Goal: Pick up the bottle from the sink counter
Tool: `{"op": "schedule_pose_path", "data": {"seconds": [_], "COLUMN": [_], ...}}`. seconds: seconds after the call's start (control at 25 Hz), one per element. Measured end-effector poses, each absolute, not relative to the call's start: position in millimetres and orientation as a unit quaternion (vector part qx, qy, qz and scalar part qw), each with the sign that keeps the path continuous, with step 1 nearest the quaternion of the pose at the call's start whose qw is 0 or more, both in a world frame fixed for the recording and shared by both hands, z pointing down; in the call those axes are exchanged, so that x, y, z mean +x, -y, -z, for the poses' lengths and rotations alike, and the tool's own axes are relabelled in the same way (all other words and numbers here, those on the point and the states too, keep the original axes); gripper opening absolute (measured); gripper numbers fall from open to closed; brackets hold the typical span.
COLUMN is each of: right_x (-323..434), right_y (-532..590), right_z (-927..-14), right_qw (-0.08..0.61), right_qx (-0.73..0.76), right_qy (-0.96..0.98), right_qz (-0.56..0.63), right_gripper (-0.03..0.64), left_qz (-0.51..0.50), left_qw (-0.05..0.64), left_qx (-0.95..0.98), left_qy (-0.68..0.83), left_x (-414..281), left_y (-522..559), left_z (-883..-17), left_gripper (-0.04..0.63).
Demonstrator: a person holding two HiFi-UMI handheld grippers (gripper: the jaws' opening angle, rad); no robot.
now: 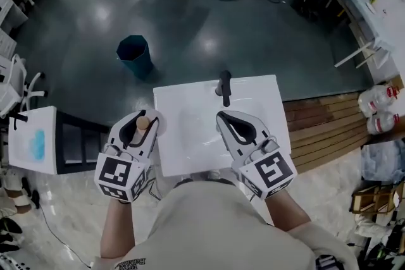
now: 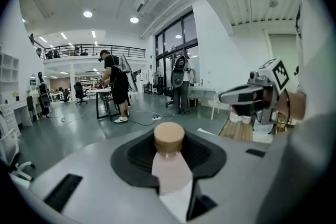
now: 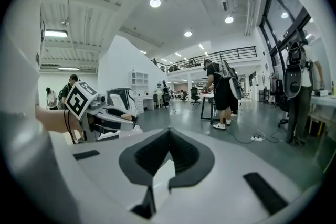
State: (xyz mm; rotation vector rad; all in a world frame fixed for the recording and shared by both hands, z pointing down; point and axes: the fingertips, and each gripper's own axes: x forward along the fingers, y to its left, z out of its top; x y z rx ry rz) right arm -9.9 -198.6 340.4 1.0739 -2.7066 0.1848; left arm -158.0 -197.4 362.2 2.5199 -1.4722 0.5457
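Note:
My left gripper (image 1: 140,117) is shut on a pale pink bottle (image 2: 169,170) with a tan cap (image 1: 143,124). It holds the bottle at the left edge of the white sink counter (image 1: 190,155). The cap points away from me, and the jaws' dark pads close around the bottle's neck and shoulder. To the right, my right gripper (image 1: 220,116) hovers over the counter's basin. It is shut, with its tips together and nothing inside its oval gap (image 3: 168,155). Each gripper shows in the other's view, off to the side.
A black faucet (image 1: 224,86) stands at the counter's far edge. A teal bin (image 1: 134,55) sits on the dark floor beyond. At the left are a white table (image 1: 31,148) and a black frame (image 1: 79,142). Wooden slats (image 1: 323,129) and plastic bottles (image 1: 380,107) lie to the right. People stand far off.

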Motion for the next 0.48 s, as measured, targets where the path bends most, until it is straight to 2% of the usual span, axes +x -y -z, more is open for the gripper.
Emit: {"op": "schedule_pose_path", "data": {"seconds": [0.48], "right_x": [-21.6], "right_y": [184.9], "right_z": [-356.1], "right_qw": [0.137], "right_qx": [0.338], "right_qy": [0.928], "right_qz": [-0.075], "right_gripper": [-0.003], "left_qz": [-0.193], "left_qw": [0.113], "left_qx": [0.839], "left_qy": [0.496], "left_x": [-155.4], "left_y": [173.4], "left_z": [-384.8], "left_gripper": [0.129]}}
